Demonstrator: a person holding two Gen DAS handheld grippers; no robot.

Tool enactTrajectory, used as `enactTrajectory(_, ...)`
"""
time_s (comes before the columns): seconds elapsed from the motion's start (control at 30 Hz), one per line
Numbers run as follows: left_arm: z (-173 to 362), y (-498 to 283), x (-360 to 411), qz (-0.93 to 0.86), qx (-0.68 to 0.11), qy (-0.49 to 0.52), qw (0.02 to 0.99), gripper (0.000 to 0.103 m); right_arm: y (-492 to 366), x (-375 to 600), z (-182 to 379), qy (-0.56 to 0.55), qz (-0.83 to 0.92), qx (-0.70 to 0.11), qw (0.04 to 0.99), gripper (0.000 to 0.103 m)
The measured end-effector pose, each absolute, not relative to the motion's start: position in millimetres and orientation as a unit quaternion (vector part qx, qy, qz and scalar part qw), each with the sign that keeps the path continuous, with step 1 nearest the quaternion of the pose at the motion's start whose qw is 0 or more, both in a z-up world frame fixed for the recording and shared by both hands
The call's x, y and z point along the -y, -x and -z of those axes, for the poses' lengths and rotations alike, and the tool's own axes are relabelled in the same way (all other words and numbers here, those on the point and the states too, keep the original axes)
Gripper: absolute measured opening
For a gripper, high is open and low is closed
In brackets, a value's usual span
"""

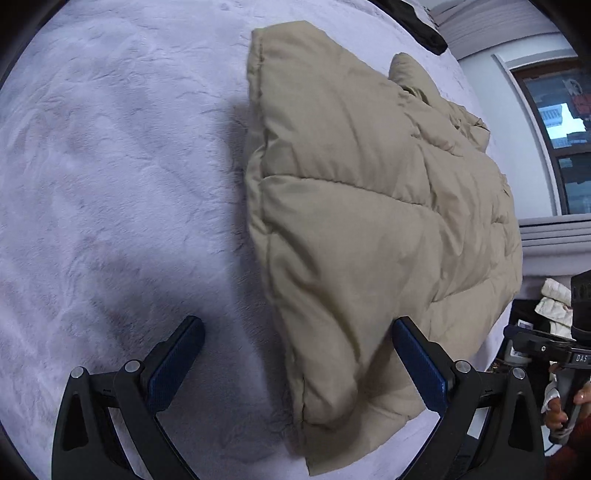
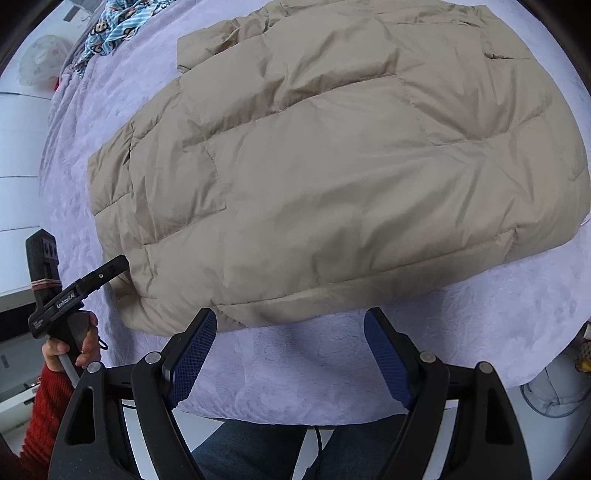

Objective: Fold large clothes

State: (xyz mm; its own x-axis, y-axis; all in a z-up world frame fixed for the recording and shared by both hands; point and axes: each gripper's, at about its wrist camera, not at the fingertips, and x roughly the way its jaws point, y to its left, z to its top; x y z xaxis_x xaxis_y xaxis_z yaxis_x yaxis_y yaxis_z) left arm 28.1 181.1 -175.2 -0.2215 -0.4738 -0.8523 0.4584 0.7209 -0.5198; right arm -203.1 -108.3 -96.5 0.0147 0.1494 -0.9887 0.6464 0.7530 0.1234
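A beige quilted puffer jacket (image 1: 362,206) lies flat on a lavender fuzzy blanket (image 1: 110,184). In the left wrist view my left gripper (image 1: 297,323) is open above the jacket's near corner. That corner shows between its blue pads, and the pads do not press on it. From the right wrist view the jacket (image 2: 332,166) fills the frame. My right gripper (image 2: 291,317) stands open, pointing down just short of the near hem, with only blanket between its fingers. The left gripper (image 2: 110,267) shows there at the jacket's left edge, held by a hand.
A blue patterned cloth (image 2: 114,26) lies at the far left of the blanket (image 2: 280,369). A black item (image 1: 424,29) sits beyond the jacket. A window (image 1: 554,122) and a sill are to the right. The blanket's edge and the person's jeans (image 2: 258,446) are below my right gripper.
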Motion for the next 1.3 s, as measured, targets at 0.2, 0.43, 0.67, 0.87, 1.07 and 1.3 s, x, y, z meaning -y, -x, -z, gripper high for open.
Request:
enactTrajectory(0.2,184,-36,-139,0.420,-0.685,0.046,0.594,0.102,202,111,95,-0.285,0.203,-0.676,0.648,0.084)
enactTrajectory(0.43,189,-32,-112,0.462,-0.702,0.049,0.540,0.038,199,128,74,-0.260,0.222,-0.655,0.674,0.084)
enactTrajectory(0.67,133,-21,-115,0.479,-0.672,0.066,0.562,0.023,187,164,59,-0.210,0.225,-0.609,0.731,0.014)
enactTrajectory(0.87,64,4,-92,0.470,-0.651,0.073,0.592,0.023,149,190,91,-0.192,0.161,-0.608,0.753,0.013)
enactTrajectory(1.07,3,48,-16,0.466,-0.636,0.026,0.615,0.023,134,225,142,-0.268,0.108,-0.611,0.737,0.010)
enactTrajectory(1.3,-22,92,100,0.453,-0.632,-0.070,0.624,0.023,145,250,150,-0.338,0.067,-0.606,0.717,0.008)
